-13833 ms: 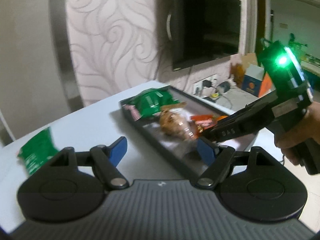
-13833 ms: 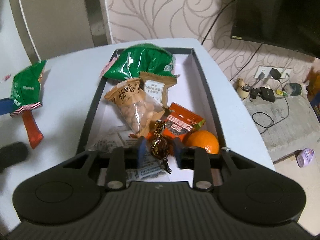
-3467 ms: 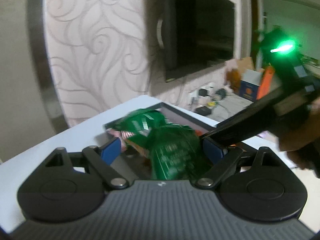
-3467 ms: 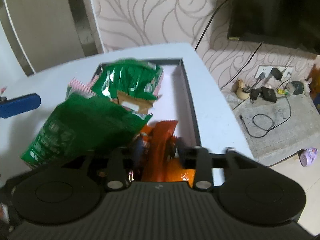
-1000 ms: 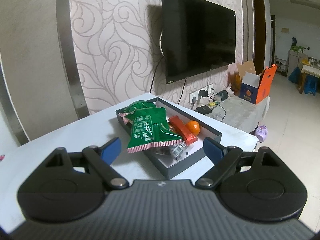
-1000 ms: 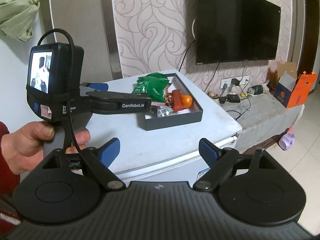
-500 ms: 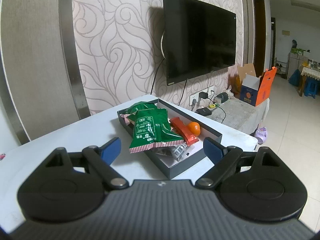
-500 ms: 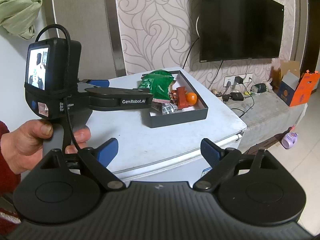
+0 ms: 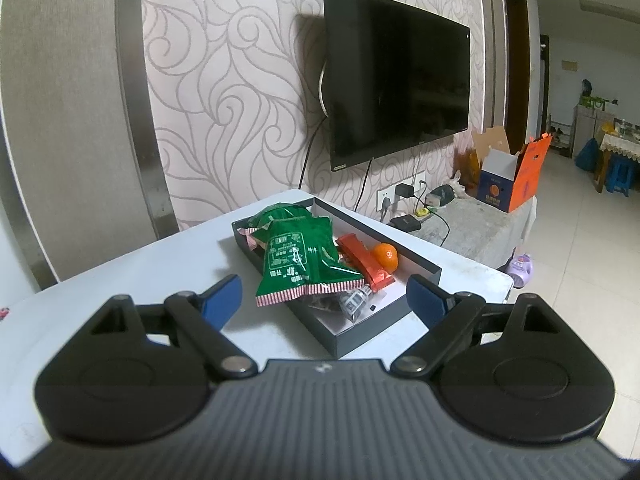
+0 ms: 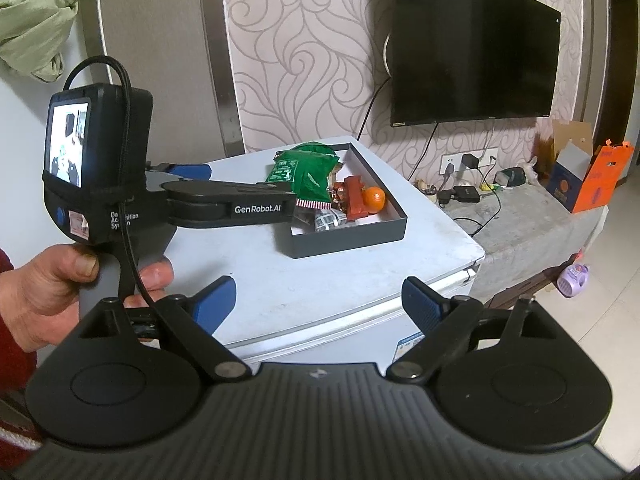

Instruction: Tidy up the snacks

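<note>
A dark, shallow box (image 9: 425, 267) of snacks sits on a white tabletop (image 9: 168, 264) in a living room, near the table's far corner and just below a wall-mounted television (image 9: 396, 92). Two green packets lie at the box's far end, the upper green packet (image 9: 300, 258) spilling over the near-left rim with its red-and-white striped edge hanging outside, the second green packet (image 9: 276, 213) beneath and behind it. Beside them, inside the box, lie a long red wrapper (image 9: 366, 260) and an orange (image 9: 385, 256), the fruit touching the wrapper's right side. Small clear and silver-wrapped sweets (image 9: 352, 300) are heaped at the near end of the box, partly tucked under the green packet.

The left gripper (image 9: 324, 294) hangs above the table short of the box, its blue-padded jaws spread wide with nothing between them. Seen from the right wrist camera, the same tool juts in from the left, held by the person's left hand (image 10: 52, 284) around its grey handle, a red sleeve (image 10: 12, 356) showing at the frame's edge; a small lit screen (image 10: 66, 148) glows on its back.

The right gripper (image 10: 318, 300) is held back from the table's near edge, well apart from the box, its jaws likewise gaping and empty.

Behind the table, a patterned wall carries power sockets (image 10: 466, 162) with chargers and trailing cables, and an open orange and blue carton (image 10: 584, 178) stands on a low stone ledge.
</note>
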A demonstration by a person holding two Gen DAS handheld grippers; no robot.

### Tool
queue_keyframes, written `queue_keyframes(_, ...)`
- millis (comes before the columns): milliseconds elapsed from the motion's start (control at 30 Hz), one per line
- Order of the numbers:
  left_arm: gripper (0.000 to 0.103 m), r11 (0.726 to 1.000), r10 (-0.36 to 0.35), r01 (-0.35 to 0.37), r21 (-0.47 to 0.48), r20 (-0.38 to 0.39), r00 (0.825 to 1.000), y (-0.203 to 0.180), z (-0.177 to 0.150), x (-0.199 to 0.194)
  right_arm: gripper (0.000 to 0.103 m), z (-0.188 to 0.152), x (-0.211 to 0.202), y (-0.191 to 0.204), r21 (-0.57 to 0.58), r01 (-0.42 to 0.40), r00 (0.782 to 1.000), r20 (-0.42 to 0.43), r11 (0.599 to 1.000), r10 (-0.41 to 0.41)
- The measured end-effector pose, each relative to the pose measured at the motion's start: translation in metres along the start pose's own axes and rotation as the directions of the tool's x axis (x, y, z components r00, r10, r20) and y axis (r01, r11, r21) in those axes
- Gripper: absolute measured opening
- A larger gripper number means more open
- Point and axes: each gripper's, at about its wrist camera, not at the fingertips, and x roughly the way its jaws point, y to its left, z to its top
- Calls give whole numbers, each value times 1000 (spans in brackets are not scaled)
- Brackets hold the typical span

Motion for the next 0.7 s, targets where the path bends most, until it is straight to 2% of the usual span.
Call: queue_keyframes(700,90,1000,-12,12,3,-4,1000,-3,-3,2,93,-2,10,-2,12,-16,1000,-25,1000,16)
